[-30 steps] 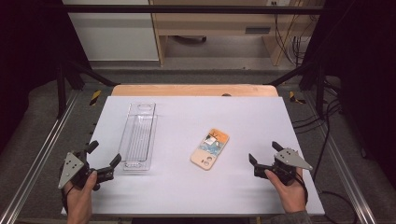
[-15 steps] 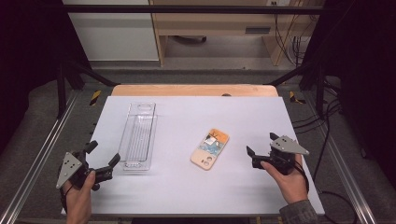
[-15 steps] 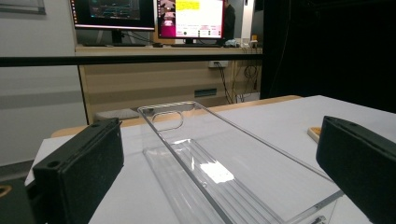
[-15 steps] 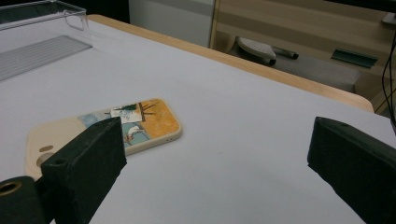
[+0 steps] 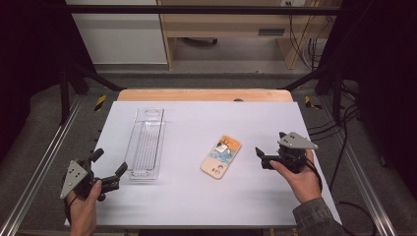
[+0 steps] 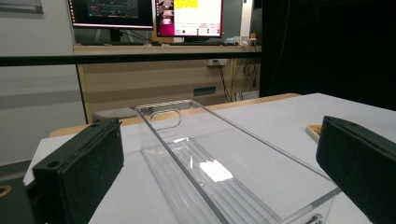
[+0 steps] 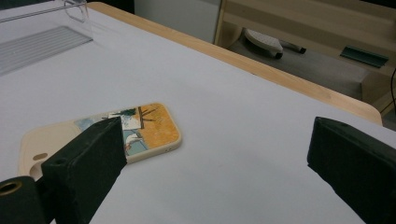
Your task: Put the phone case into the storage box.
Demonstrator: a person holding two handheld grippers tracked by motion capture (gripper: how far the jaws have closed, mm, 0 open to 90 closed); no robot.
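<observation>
The right gripper (image 5: 261, 158) is held above the white table (image 5: 255, 123) near its right edge, with the jaws spread wide and nothing gripped between them. It is aimed toward the middle of the table. Just beside it, toward the centre, a phone case (image 5: 221, 156) is seen lying flat on the surface, apart from the jaws. In the right gripper view the phone case (image 7: 140, 133) is partly covered by the left jaw, and its printed orange and blue end is turned toward the far edge, while the plain cream end with the camera cut-out lies nearer the front edge.

The left gripper (image 5: 110, 169) is held over the front left corner of the table, its jaws also set wide apart and holding nothing. Just beyond it a clear plastic tray (image 5: 146, 142) is laid lengthwise, running from near the front edge toward the far edge, on the left half of the table. In the left gripper view the tray (image 6: 219, 163) is seen between the two jaws, its ribbed floor bare, with a handle slot at its far end. The tray and the phone case are well apart.
</observation>
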